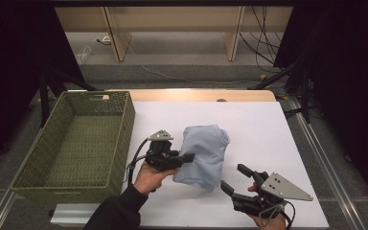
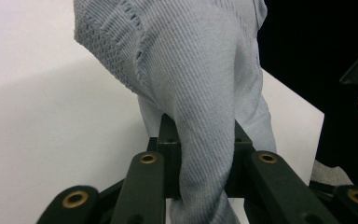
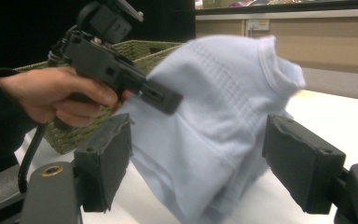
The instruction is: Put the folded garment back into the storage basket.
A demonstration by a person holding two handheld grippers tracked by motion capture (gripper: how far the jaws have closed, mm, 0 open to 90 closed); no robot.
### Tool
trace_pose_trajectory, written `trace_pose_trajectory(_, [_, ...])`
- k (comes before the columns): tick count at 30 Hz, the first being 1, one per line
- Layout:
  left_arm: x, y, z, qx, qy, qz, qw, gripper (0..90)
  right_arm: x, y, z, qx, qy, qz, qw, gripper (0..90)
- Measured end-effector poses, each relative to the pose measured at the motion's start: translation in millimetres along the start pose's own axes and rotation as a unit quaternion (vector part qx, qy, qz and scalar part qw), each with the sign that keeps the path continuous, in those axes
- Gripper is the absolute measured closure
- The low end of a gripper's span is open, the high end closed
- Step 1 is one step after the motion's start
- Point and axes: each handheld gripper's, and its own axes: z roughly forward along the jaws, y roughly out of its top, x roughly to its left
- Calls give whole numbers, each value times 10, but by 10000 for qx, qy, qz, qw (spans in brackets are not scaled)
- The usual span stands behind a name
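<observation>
A pale blue knitted garment (image 1: 203,154), folded into a bundle, lies near the middle of the white table top (image 1: 268,139). Its long axis runs roughly near to far, leaning slightly to the left at the far end, where a ribbed hem or collar band forms the top edge. The near end hangs a little looser and narrower.

The left gripper (image 1: 188,157) reaches in from the left side of the bundle, held in the person's left hand (image 1: 149,175). In the left gripper view a fold of the garment (image 2: 200,116) passes straight down between the two black jaws, which are closed in against the cloth on both sides, so the gripper has the fabric pinched. The right gripper view shows the same gripper (image 3: 165,100) pressed into the left flank of the garment (image 3: 214,130), which looks raised off the table there, though the picture is blurred.

The right gripper (image 1: 235,178) sits near the right front corner of the table, just right of the garment's near end and apart from it. Its jaws stand wide apart with nothing between them; in its own view the garment lies beyond the gap, untouched.

A green woven rectangular basket (image 1: 52,148) stands on the left of the table, its long axis also running near to far, just beside the left hand.
</observation>
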Motion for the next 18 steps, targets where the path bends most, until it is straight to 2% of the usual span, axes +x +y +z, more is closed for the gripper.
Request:
trace_pose_trajectory(5, [20, 37, -141, -162, 46, -54, 9998, 739, 6, 0, 3, 7, 10, -13, 10000, 249])
trace_pose_trajectory(11, [-27, 116, -334, -331, 11, 21, 9995, 738, 3, -2, 2, 13, 7, -5, 10000, 249])
trace_pose_trajectory(18, [-54, 169, -510, -355, -25, 127, 9993, 738, 8, -4, 7, 30, 10, -13, 10000, 249])
